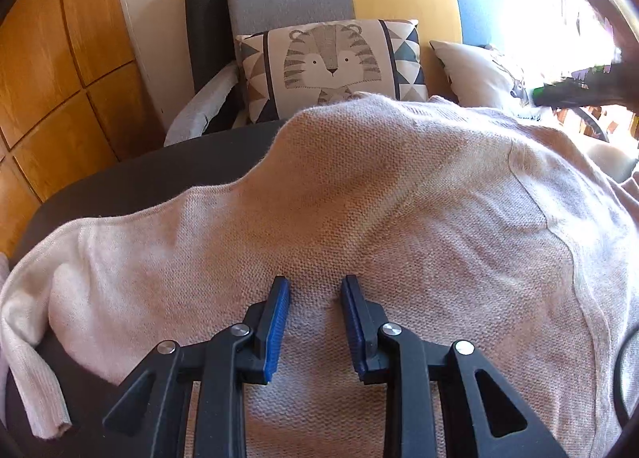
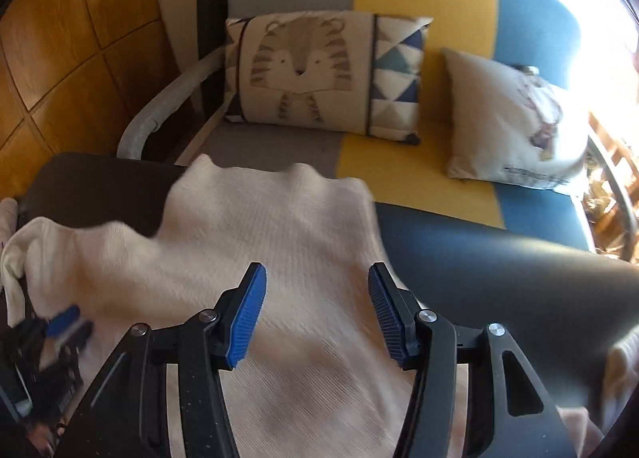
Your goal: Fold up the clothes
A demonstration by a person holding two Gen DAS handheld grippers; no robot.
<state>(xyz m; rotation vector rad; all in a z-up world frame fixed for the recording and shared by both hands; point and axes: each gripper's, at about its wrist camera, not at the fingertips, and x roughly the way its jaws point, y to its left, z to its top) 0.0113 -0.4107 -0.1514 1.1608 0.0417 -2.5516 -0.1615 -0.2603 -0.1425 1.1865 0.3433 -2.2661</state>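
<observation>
Dark table (image 2: pixel 499 258) bare at right of the right wrist frame, its far edge running beside the sofa (image 2: pixel 419 162); a narrower dark strip shows at upper left of the sweater in the left wrist frame.

Sweater (image 1: pixel 359 198) lies spread over the table, filling centre and right of the left wrist frame. One sleeve (image 1: pixel 36 390) trails down at lower left, cuff open. A raised seam curves down the right side.

Pale pink-beige knit, fine ribbed weave, fuzzy edges, far hem wavy.

Left gripper (image 1: pixel 315 322): blue ribbed pads parted, released, over the knit. Right gripper (image 2: pixel 317 310): wider apart, released, above the sweater's right edge.

Tiger-print cushion (image 1: pixel 331 66) on the grey, yellow and blue sofa behind.
</observation>
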